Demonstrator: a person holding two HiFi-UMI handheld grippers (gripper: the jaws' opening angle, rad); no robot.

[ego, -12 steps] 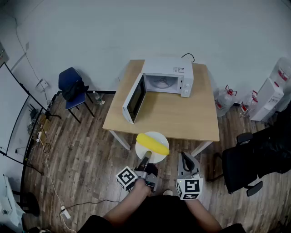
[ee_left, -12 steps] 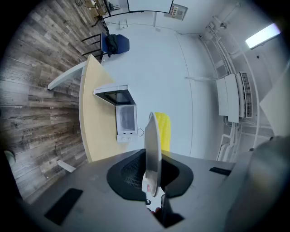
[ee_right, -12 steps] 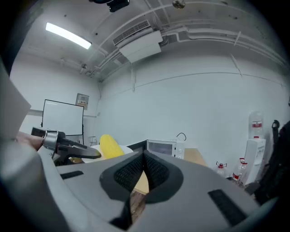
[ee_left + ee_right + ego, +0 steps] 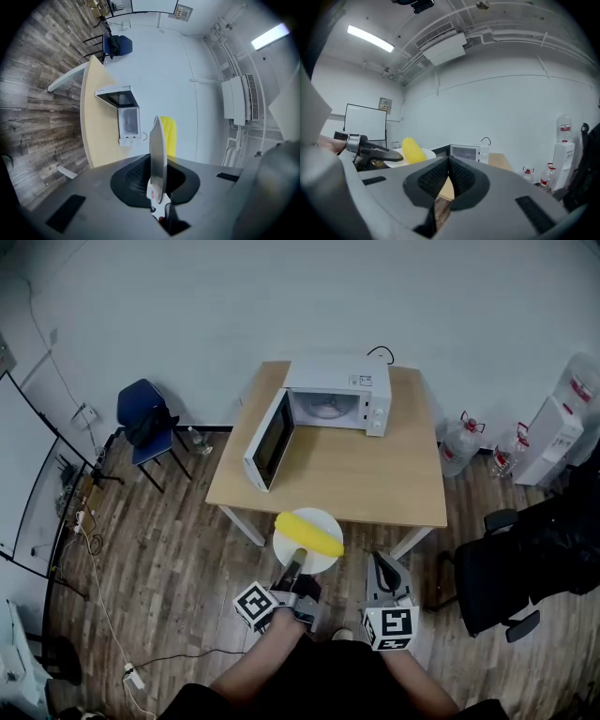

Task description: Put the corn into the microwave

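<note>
A yellow corn cob [image 4: 309, 533] lies on a white plate [image 4: 323, 562] held in the air just short of the table's near edge. My left gripper [image 4: 295, 565] is shut on the plate's near rim. In the left gripper view the plate [image 4: 157, 159] shows edge-on between the jaws, with the corn [image 4: 169, 135] behind it. The white microwave [image 4: 337, 395] stands at the back of the wooden table [image 4: 375, 479], its door [image 4: 265, 444] swung open to the left. My right gripper [image 4: 379, 565] hovers to the right of the plate, jaws shut on nothing. In the right gripper view [image 4: 449, 169] the corn [image 4: 411, 150] is on the left.
A blue chair [image 4: 145, 423] stands left of the table. A black office chair [image 4: 511, 573] is at the right, with water bottles [image 4: 461, 444] and a white dispenser [image 4: 548, 442] by the wall. Cables [image 4: 94, 549] run along the wooden floor at the left.
The head view has shifted slightly, so table and microwave sit a little higher and further left. The plate with the corn stays in the left gripper at the table's near edge.
</note>
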